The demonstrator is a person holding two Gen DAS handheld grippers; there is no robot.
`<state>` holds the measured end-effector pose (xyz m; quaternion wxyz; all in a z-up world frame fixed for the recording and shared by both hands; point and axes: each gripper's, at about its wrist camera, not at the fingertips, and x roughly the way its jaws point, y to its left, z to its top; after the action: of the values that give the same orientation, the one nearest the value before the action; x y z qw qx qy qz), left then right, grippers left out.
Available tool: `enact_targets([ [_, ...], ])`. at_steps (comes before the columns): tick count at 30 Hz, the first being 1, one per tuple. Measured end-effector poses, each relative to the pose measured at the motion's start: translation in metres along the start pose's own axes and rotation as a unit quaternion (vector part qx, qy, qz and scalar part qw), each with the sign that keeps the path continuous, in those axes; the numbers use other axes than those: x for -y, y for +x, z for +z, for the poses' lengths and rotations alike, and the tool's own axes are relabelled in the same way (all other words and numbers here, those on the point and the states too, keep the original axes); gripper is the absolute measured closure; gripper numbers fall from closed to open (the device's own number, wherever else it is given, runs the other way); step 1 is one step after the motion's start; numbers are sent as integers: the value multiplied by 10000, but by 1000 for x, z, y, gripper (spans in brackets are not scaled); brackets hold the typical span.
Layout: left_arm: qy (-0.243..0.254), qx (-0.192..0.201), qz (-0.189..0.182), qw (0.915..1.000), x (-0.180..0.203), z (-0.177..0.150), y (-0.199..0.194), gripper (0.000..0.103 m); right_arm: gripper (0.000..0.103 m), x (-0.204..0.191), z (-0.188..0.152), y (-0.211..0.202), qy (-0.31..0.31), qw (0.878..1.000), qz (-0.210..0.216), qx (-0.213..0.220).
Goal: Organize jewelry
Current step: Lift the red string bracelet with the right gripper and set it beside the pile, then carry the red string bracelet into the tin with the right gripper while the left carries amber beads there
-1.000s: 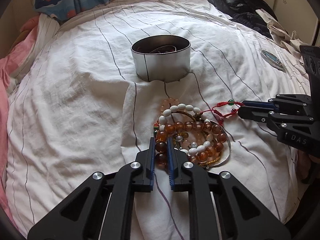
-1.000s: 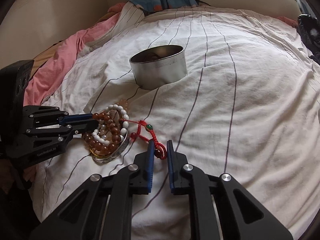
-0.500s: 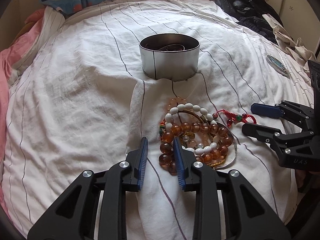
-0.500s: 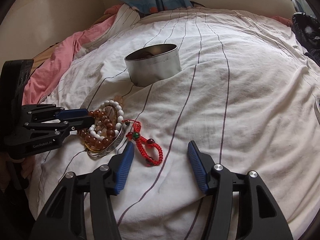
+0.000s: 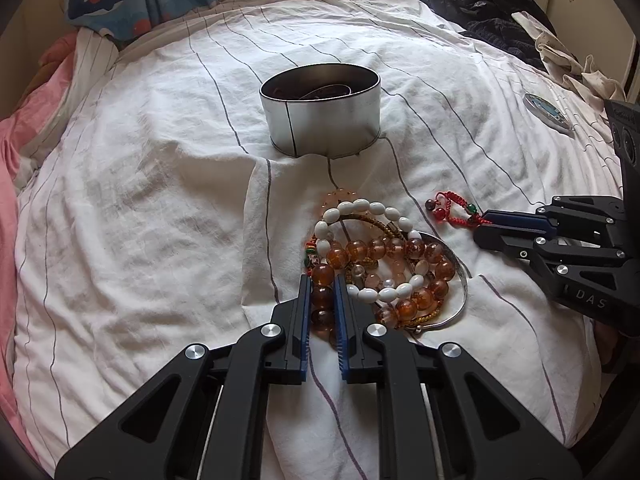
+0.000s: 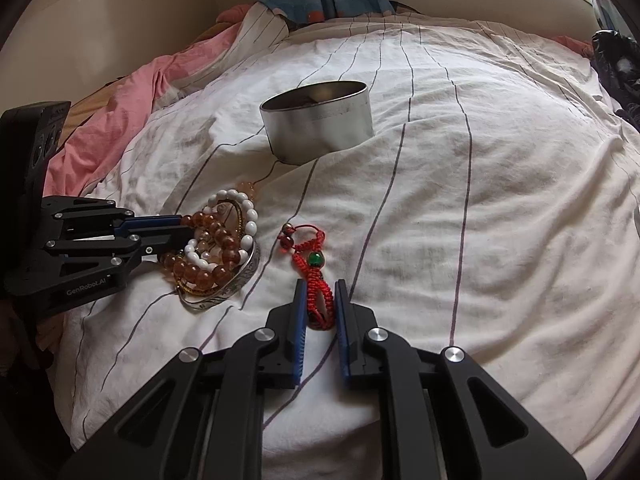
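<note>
Half a second ago both grippers stood open; now both have just closed again. The left gripper (image 5: 322,300) had its pads spread either side of the amber bead bracelet (image 5: 384,268) and has now pinched them onto the near beads of that bracelet. The right gripper (image 6: 320,304) had opened wide around the red cord bracelet (image 6: 314,276), which lay loose on the white sheet (image 6: 480,220); its pads now press on the near loop of the cord. The cord bracelet lies straighter than a second ago, stretched out away from the pile toward the right gripper.
</note>
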<state>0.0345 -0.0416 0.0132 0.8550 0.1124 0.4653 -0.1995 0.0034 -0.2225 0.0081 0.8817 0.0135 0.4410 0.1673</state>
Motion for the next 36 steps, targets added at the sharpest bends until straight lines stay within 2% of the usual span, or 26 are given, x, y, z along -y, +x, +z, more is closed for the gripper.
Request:
enact_targets([
  [8, 2, 3, 13, 10000, 0, -1, 1, 92, 88, 0, 0, 2, -8, 10000, -22, -28],
  [10, 9, 8, 39, 10000, 0, -1, 1, 91, 83, 0, -1, 3, -4, 10000, -15, -22],
  [15, -14, 33, 192, 9998, -1, 0, 0, 78, 74, -1, -1, 5, -15, 10000, -20, 8],
  [18, 2, 36, 230, 9997, 0, 0, 1, 74, 62, -1, -1, 4, -22, 10000, -10, 38],
  [21, 25, 55, 327, 9994, 0, 0, 1, 67, 60, -2, -1, 4, -47, 10000, -24, 43],
  [23, 40, 59, 326, 9994, 0, 0, 0, 67, 60, -3, -1, 3, -46, 10000, -22, 45],
  [25, 86, 46, 276, 9996, 1, 0, 0, 72, 62, -4, -1, 4, -65, 10000, -38, 41],
  [26, 106, 30, 174, 9998, 2, 0, 0, 87, 65, -4, -1, 3, -74, 10000, -41, 37],
  [27, 141, 20, 111, 9998, 4, 0, -1, 92, 74, -4, -1, 3, -76, 10000, -32, 37],
  [28, 194, 26, 125, 9997, 6, -1, -1, 92, 87, -4, 0, 3, -68, 10000, -15, 32],
  [31, 75, 68, -147, 9998, 2, -1, -8, 93, 90, -3, 0, 0, -22, 9999, 75, 70],
  [36, -196, 406, -622, 9970, -6, 7, -33, 93, 91, 7, 4, -13, 302, 9983, 409, 278],
])
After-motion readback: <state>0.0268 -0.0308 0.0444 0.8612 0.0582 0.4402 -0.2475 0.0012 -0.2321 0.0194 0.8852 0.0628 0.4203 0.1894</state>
